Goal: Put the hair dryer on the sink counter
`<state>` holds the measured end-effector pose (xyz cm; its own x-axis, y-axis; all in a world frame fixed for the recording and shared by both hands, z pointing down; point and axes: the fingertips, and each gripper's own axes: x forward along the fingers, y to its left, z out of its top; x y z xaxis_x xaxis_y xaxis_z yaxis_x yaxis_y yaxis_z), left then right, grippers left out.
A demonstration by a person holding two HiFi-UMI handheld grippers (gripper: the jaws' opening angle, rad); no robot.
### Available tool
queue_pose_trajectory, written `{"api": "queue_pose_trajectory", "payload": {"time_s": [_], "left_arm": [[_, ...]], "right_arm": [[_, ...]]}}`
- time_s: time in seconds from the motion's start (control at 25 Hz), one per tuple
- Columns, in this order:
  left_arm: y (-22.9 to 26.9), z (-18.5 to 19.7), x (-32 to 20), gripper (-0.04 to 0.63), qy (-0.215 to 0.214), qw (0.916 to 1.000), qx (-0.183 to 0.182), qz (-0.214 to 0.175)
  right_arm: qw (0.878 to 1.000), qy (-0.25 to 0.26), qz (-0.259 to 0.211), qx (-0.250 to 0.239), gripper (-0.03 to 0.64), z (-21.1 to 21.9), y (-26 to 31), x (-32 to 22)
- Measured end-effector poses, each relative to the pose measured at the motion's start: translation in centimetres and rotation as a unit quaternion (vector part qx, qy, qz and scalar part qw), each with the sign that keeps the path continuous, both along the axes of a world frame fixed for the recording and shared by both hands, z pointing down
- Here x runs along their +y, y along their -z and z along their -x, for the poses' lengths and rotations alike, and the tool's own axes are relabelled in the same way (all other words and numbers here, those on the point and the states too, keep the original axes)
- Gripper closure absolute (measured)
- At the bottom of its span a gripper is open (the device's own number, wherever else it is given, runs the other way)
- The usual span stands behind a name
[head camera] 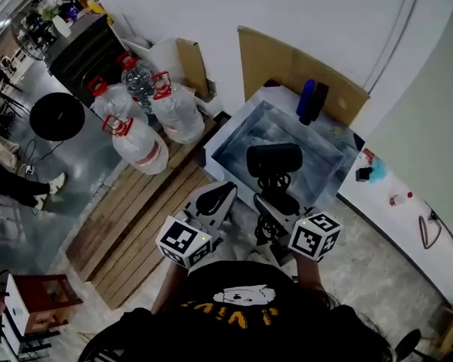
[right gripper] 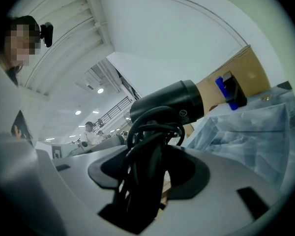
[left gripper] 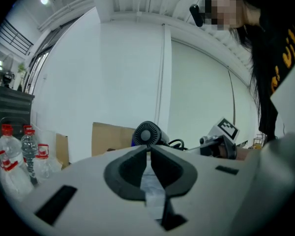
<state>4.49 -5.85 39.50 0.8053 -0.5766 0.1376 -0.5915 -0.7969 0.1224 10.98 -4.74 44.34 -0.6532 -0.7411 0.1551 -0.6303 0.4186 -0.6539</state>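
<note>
In the head view my right gripper [head camera: 278,202] is shut on the handle and bundled cord of a black hair dryer [head camera: 274,159], which hangs over the near edge of the sink basin [head camera: 245,138]. The right gripper view shows the right gripper [right gripper: 150,154] clamped on the cord and handle, with the hair dryer's barrel [right gripper: 172,102] pointing right above the jaws. My left gripper [head camera: 223,192] is beside it on the left, shut and holding nothing. In the left gripper view the left gripper [left gripper: 148,150] has its pads meeting; the hair dryer's rear grille [left gripper: 147,133] shows just beyond.
The white sink counter [head camera: 377,202] runs right of the basin and carries a few small items. A blue bottle [head camera: 308,100] stands at the basin's back rim before a cardboard sheet [head camera: 287,66]. Three large water bottles [head camera: 140,111] stand on a wooden pallet [head camera: 136,225] at left.
</note>
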Motion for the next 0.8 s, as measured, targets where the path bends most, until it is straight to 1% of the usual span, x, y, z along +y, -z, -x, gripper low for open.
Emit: {"api": "queue_pose_trajectory", "payload": {"time_s": [0.2, 0.4, 0.6, 0.8], "left_arm": [[-1.0, -0.2, -3.4, 0.566, -0.033, 0.9994, -0.001, 0.003], [-1.5, 0.1, -9.0, 0.566, -0.072, 0.9974, 0.007, 0.009], [-0.9, 1.0, -14.7, 0.566, -0.12, 0.9926, 0.015, 0.007], [-1.4, 2.4, -19.4, 0.566, -0.157, 0.9875, 0.014, 0.009]], "right_arm": [[1.0, -0.025, 0.007, 0.006, 0.397, 0.2, -0.8, -3.3], [0.998, -0.06, 0.024, 0.016, 0.397, 1.0, -1.3, -8.3], [0.994, -0.106, 0.031, 0.018, 0.397, 1.8, -1.1, -14.2], [0.988, -0.146, 0.046, 0.027, 0.397, 2.4, -2.0, -19.1]]}}
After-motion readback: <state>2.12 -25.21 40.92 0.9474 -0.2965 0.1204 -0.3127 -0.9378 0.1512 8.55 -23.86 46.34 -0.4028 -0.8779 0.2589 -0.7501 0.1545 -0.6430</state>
